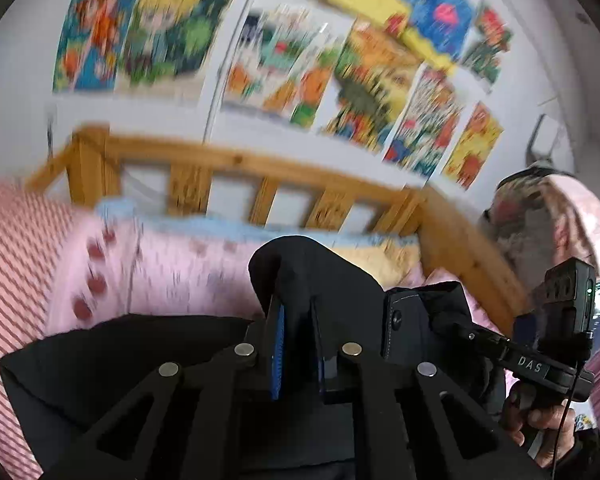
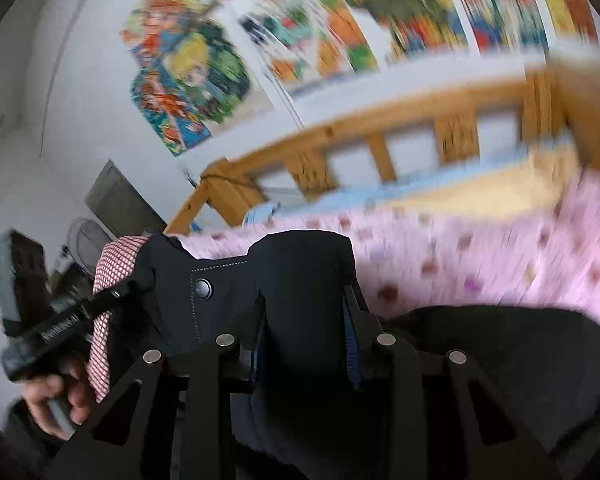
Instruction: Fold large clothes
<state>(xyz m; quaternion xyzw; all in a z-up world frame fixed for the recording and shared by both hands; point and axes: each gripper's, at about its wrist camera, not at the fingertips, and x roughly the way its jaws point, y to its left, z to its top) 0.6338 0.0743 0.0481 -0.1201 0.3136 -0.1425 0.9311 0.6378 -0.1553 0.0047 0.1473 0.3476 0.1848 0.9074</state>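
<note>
While tools clamp jacket (image 1: 312, 276), bed rail (image 1: 236, 160) behind.

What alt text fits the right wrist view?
The right claw is shut on a fold of a black garment with a snap button, lifted over a pink bedspread. Behind are a wooden bed rail and blurred posters; the left claw shows at left.

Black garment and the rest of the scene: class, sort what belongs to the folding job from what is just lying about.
Belongs to the job:
- black fabric garment with a snap button
- left gripper, shut on it
- right gripper, shut on it

Just lying about:
- pink spotted bedspread
- wooden slatted bed rail
- colourful wall posters
</note>
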